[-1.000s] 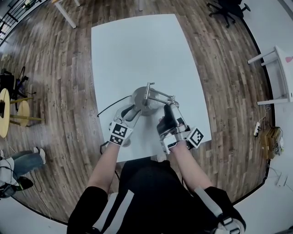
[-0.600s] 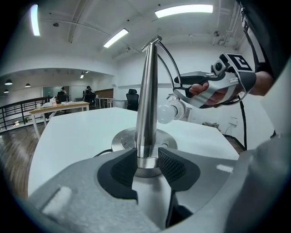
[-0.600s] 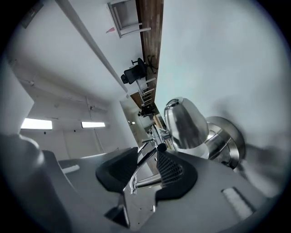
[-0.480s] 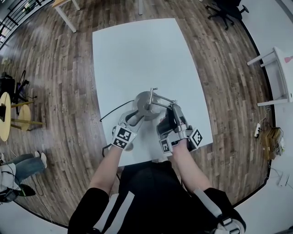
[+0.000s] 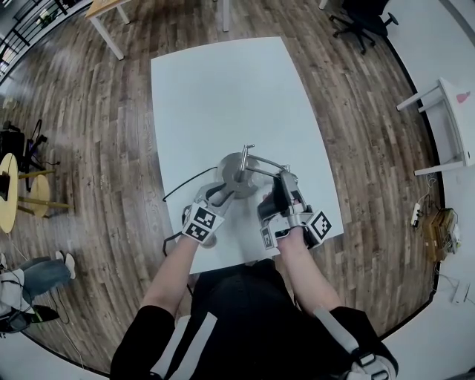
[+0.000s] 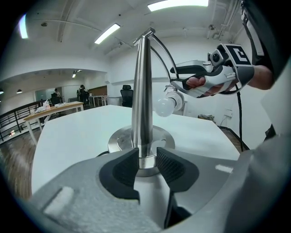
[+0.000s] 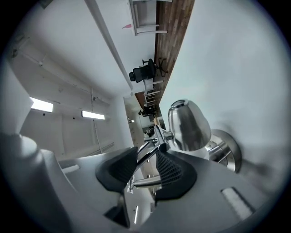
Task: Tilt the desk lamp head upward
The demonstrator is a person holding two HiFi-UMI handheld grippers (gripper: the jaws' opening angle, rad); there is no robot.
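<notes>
A chrome desk lamp stands near the front of the white table (image 5: 215, 89). Its round base (image 5: 232, 167) carries an upright pole (image 6: 142, 100), and thin arm rods (image 7: 145, 152) reach right to the cone-shaped head (image 7: 188, 125) with a white bulb (image 6: 164, 105). My left gripper (image 6: 147, 164) points down at the foot of the pole. Its jaws have just been closing, and both pads now touch the pole. My right gripper (image 7: 146, 166) lies level behind the head. It closed onto the neck joint, has just eased slightly, and its pads still touch the rods.
A black cable (image 5: 182, 182) runs from the lamp base over the table's left edge. The table's front edge lies just below both grippers. Around stand an office chair (image 5: 364, 15), a white side table (image 5: 453, 111) and round wooden tables (image 5: 11, 185).
The left gripper has edged in towards the foot of the pole. The right gripper stays at the lamp head, with its jaws now narrower round the neck. The lamp has not visibly moved.
</notes>
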